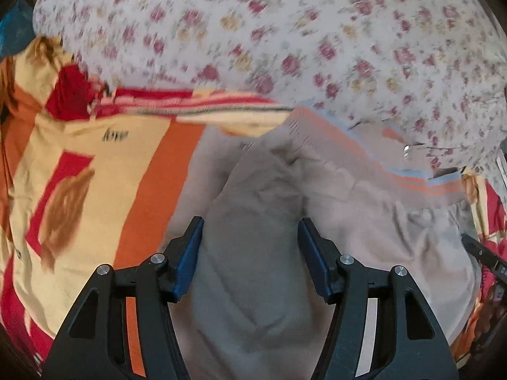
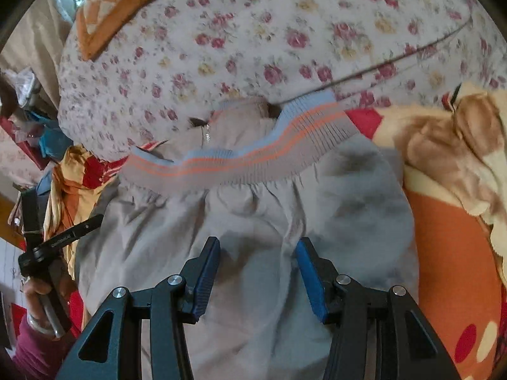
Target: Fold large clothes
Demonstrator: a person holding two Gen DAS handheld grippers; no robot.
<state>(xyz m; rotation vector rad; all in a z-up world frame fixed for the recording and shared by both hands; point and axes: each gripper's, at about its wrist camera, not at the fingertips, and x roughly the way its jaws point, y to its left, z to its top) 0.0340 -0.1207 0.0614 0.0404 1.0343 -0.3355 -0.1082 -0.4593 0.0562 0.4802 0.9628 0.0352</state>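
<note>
Now both jaws gape over jacket (image 2: pixel 253 221) (grey).

Each gripper is a black frame with 2 triangular cut-outs and 4 round silver screw heads on its linkage arms. The left gripper (image 1: pixel 250 240) carries 2 dark blue ribbed pads; the right gripper (image 2: pixel 257 261) has brighter blue ones. At the near left of the right wrist view, a hand (image 2: pixel 42 297) emerges from a magenta knit sleeve (image 2: pixel 30 353), around a handle with small white lettering.
</note>
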